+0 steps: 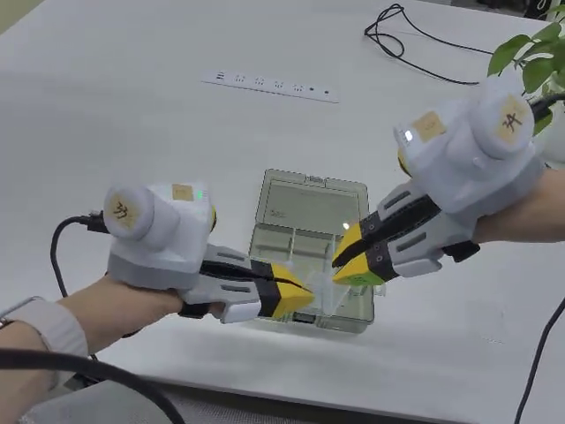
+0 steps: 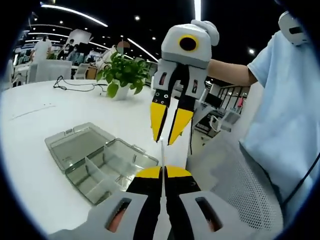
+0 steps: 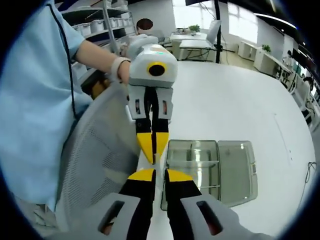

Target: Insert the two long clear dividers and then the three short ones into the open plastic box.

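Bright, even overhead light floods the white surface [image 1: 132,132], leaving only soft, faint shadows. The clear box [image 1: 305,212] catches pale glare on its lid. Both gripper views bulge and bend toward the edges; ceiling light strips [image 2: 75,14] glare against a dark ceiling.

Left tongs [image 3: 153,159] beside open box [image 3: 237,172]

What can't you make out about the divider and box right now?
- Divider: edge-on in the left gripper view, a faint blur in the head view; long or short, cannot tell.
- Box near compartments: head view, hidden behind left gripper and right gripper.
- Seated dividers: left gripper view, clear walls too faint to count.
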### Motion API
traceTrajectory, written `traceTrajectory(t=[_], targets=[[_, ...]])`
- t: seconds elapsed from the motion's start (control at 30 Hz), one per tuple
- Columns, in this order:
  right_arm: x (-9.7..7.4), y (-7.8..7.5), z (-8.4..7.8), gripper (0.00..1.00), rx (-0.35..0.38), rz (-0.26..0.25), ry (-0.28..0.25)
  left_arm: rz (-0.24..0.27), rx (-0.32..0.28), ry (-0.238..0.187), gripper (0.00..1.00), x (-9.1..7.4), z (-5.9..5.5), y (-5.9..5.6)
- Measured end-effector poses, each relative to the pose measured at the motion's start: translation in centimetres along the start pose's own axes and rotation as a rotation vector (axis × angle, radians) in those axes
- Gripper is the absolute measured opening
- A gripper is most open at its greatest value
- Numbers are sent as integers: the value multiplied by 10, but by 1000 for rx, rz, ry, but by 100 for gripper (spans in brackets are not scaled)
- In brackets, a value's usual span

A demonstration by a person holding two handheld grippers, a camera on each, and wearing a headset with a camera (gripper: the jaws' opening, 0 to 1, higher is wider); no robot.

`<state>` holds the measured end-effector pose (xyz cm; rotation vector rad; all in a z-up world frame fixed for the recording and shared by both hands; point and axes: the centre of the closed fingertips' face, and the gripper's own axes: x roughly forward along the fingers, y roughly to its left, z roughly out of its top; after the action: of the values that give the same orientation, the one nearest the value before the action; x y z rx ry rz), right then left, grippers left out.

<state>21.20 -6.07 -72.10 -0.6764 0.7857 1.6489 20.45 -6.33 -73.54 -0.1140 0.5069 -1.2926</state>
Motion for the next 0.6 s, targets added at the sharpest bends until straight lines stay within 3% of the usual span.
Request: traceTrajectory(t=[0.13,0.33,0.6], targets=[[2,3,1,6,2,25,12,-6,35,-8,0,-2,2,0],[3,8,-1,4,3,64,29,-25,98,11,0,-2,0,-5],[5,14,-4,3,-47,96,61,-39,119,22,0,-1,-2,-10]])
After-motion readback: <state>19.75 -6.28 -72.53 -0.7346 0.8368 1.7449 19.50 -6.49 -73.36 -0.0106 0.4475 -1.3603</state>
